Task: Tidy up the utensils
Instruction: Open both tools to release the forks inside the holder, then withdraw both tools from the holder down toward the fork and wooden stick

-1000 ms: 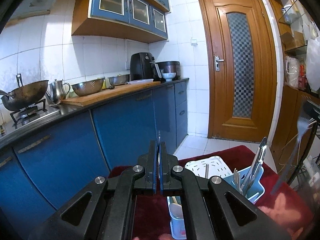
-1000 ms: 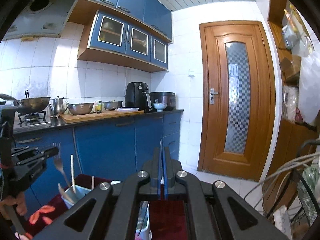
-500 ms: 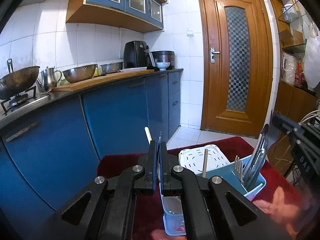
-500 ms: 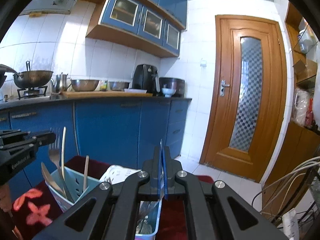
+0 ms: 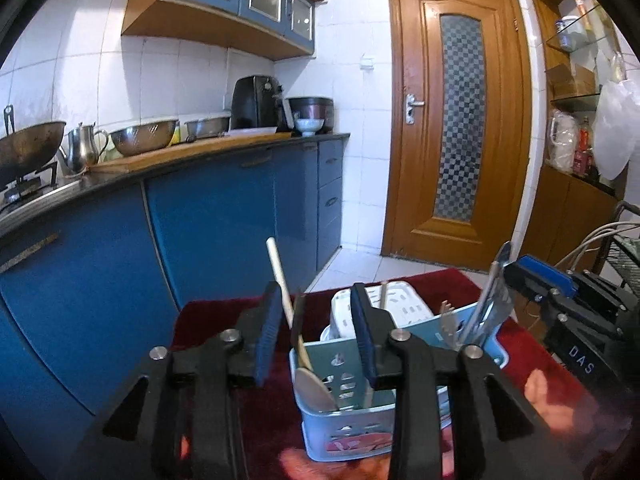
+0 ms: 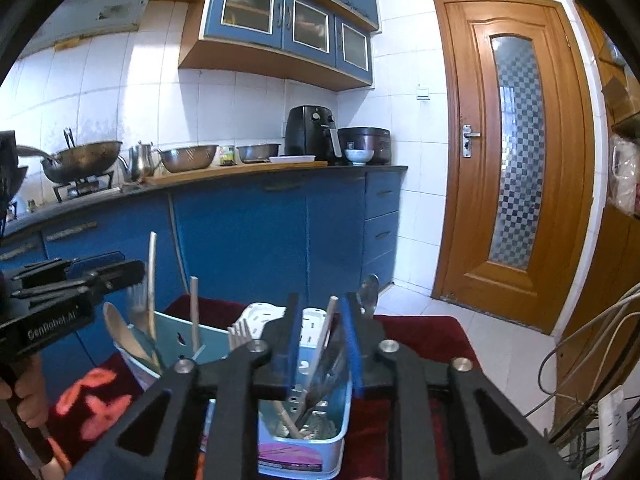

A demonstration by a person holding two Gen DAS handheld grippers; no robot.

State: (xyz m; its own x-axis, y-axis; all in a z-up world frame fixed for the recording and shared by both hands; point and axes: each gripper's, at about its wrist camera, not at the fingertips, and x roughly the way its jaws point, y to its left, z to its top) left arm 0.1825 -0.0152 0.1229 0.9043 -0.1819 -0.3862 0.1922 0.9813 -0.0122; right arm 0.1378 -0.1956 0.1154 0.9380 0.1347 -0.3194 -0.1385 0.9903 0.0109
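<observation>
The left gripper (image 5: 318, 320) hangs over the near end of a blue holder (image 5: 340, 432) on the red cloth (image 5: 208, 320). Its fingers are apart and have just been opening. A wooden spoon (image 5: 280, 280) stands bowl-down in the holder, its handle rising just inside the left finger. A dark handle (image 5: 298, 316) stands beside it, also in the gap. Neither pad presses on them. My guess is the fingers are being spread to take one of these.

The right gripper (image 6: 323, 336) is poised the same way over another blue holder (image 6: 304, 452). Its fingers are parted, less widely, and have also just been opening. A pale stick (image 6: 326, 332) leans up between them without being pinched. A metal spoon (image 6: 369, 288) rises just past the right finger. The utensils stand upright in the holders, so their handles are offered to fingers coming from above and behind.

Just beyond both pairs of fingers a white basket (image 6: 260, 312) lies on the cloth. Right of the left fingers, metal tongs (image 5: 494, 300) and a fork (image 5: 446, 312) stand in the far compartment. That suggests the sorting is part done, though I cannot tell what goes where.

Well beyond the fingers, the kitchen counter (image 6: 256, 174) carries steel bowls and a kettle, apart from the job. Past it stands the wooden door (image 6: 516, 160).
</observation>
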